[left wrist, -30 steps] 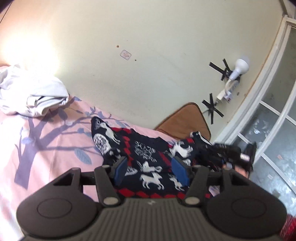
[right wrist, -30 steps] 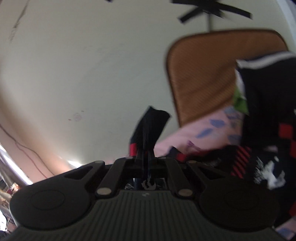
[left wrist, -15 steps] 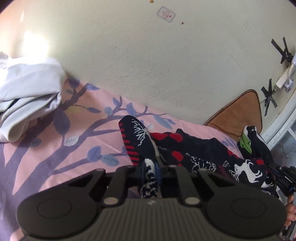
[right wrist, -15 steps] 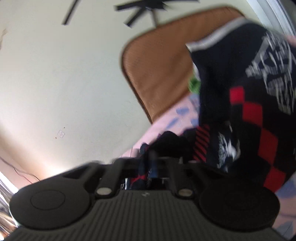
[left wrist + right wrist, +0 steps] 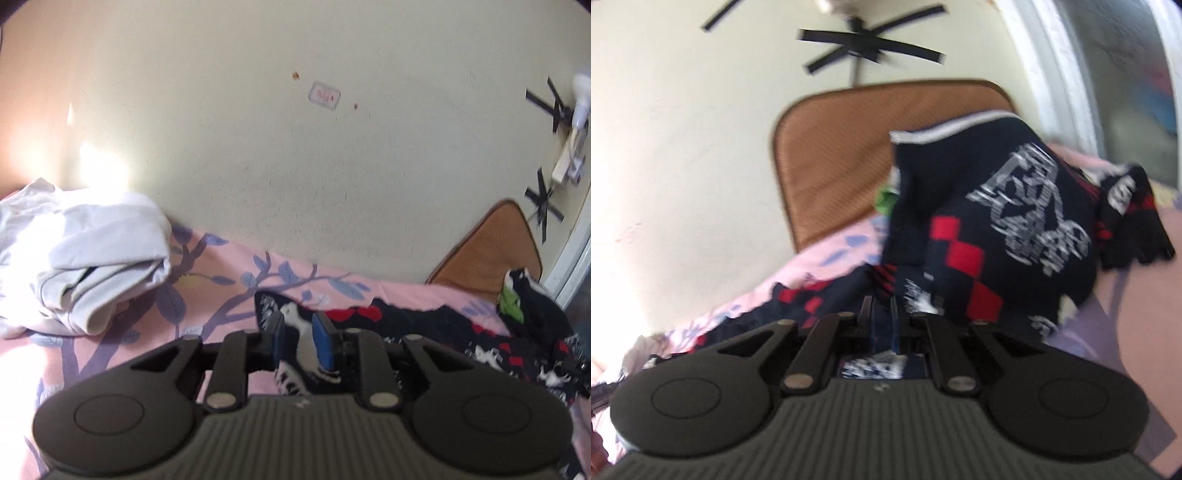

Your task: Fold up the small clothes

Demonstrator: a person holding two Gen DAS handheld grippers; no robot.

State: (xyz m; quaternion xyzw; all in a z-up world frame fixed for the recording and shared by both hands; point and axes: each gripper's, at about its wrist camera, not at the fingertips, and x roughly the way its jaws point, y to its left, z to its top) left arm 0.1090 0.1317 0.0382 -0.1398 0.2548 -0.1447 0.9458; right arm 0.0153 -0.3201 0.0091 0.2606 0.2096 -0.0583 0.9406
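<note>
A dark knitted sweater (image 5: 424, 325) with red squares and white deer lies spread over the pink bedsheet (image 5: 110, 343). One end of it, a sleeve, runs toward me and passes between the blue pads (image 5: 325, 343) of my left gripper (image 5: 301, 338). Those jaws are opening, and the knit still fills the narrow gap. In the right wrist view the sweater (image 5: 997, 221) bunches up high on the right. My right gripper (image 5: 882, 317) has a dark fold of it between its pads; its jaws are opening too, with only a slim gap. That view is blurred.
A heap of white clothes (image 5: 85, 258) sits at the left on the bed by the wall. A brown cushion (image 5: 491, 251) leans in the corner, with a green item (image 5: 511, 299) beside it. A window frame (image 5: 1052, 55) stands at the right. A taped power strip (image 5: 569, 162) hangs on the wall.
My left gripper went from wide open over the sweater to clamped on its sleeve, moved left, and now shows a small gap. The right gripper, tight on a fold, has sunk and loosened slightly.
</note>
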